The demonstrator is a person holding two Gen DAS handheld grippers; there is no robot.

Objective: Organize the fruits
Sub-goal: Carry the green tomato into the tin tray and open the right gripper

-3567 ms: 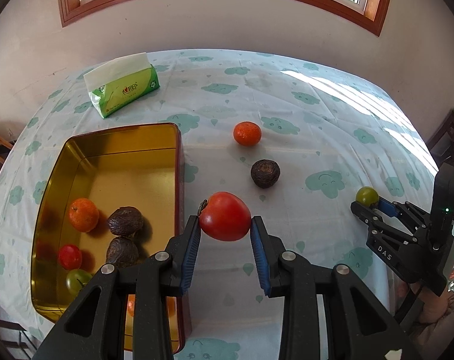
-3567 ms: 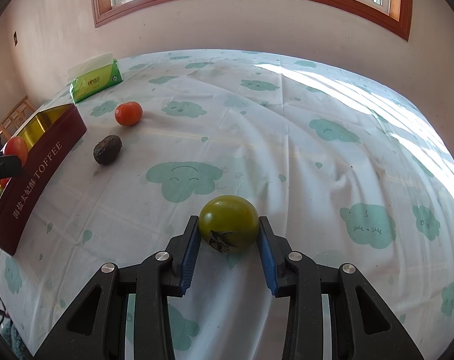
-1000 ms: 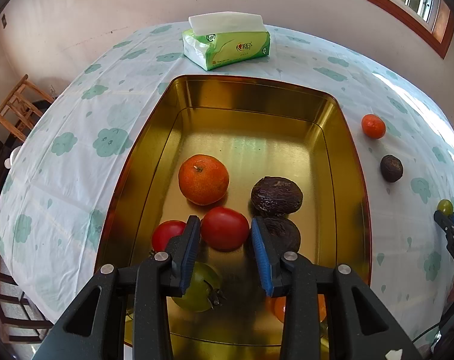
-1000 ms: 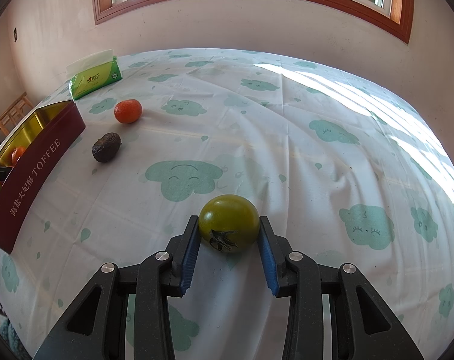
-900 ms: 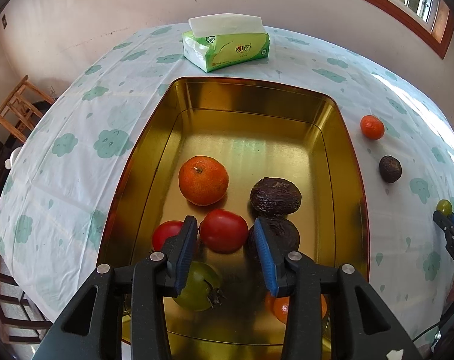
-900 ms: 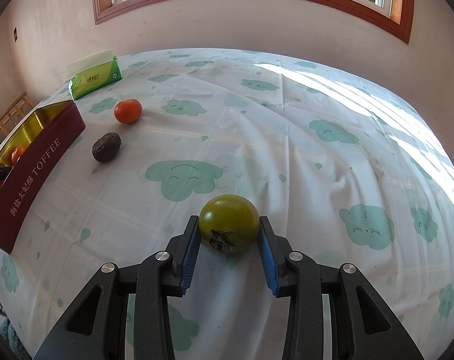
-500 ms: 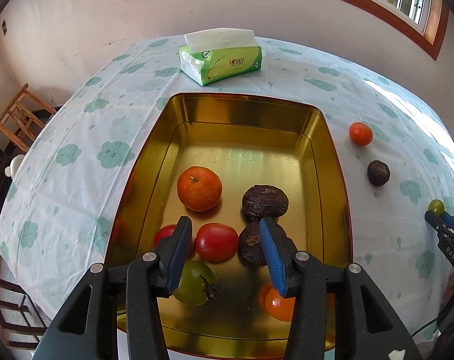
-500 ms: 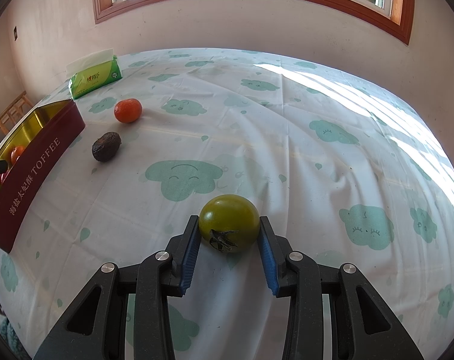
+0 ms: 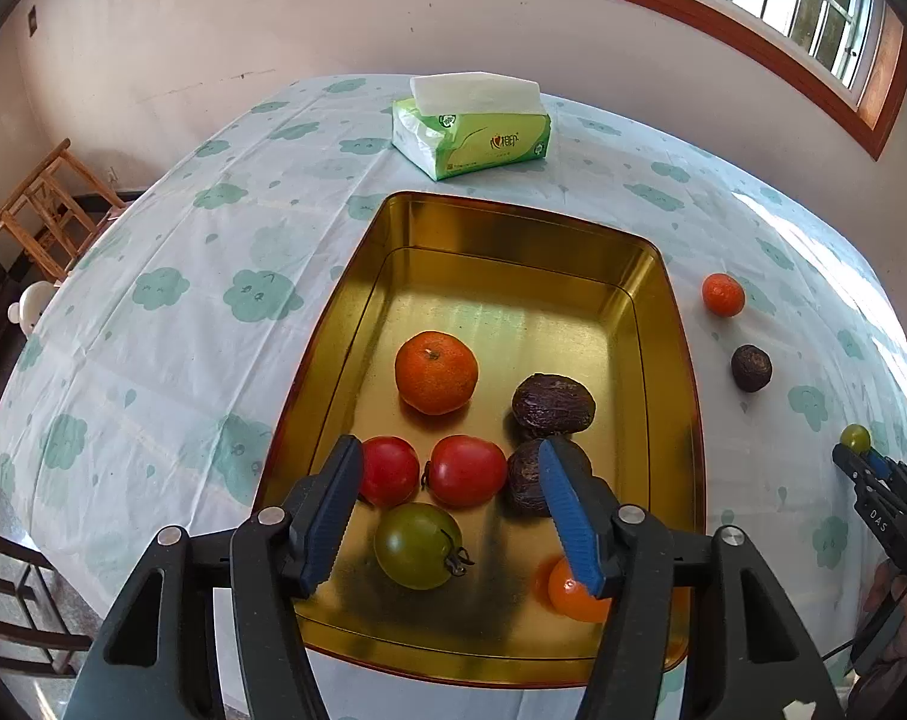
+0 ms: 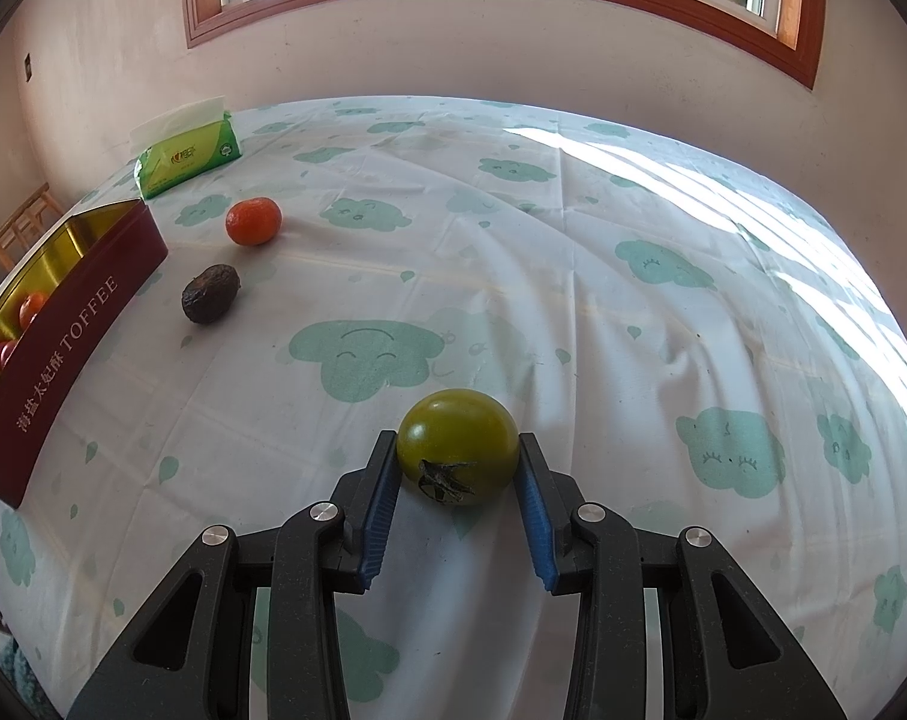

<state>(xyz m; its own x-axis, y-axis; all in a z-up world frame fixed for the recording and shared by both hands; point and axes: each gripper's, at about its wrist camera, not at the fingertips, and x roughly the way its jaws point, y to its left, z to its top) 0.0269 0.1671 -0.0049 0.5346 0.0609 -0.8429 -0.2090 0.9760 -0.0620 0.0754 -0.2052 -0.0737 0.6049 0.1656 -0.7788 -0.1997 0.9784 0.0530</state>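
1. The left tool [image 9: 450,510] hung released above the gold rectangular metal tin [image 9: 663,324], jaws spread and gripping nothing; the round red tomato [image 9: 466,470] lay on the tin floor between them, beside a second red tomato [image 9: 387,470].
2. The right tool [image 10: 458,474] was clenched on a round green tomato [image 10: 457,445] that seemed to rest on the cloud-printed desk [image 10: 633,276].
3. A small orange tangerine [image 10: 253,221] and a dark wrinkled fruit [image 10: 210,293] lay loose at about ten o'clock from that tomato, near the tin's maroon side.
4. Judged step: one drop-off finished; next, the green tomato needed lifting and carrying toward nine o'clock, over the tin wall.
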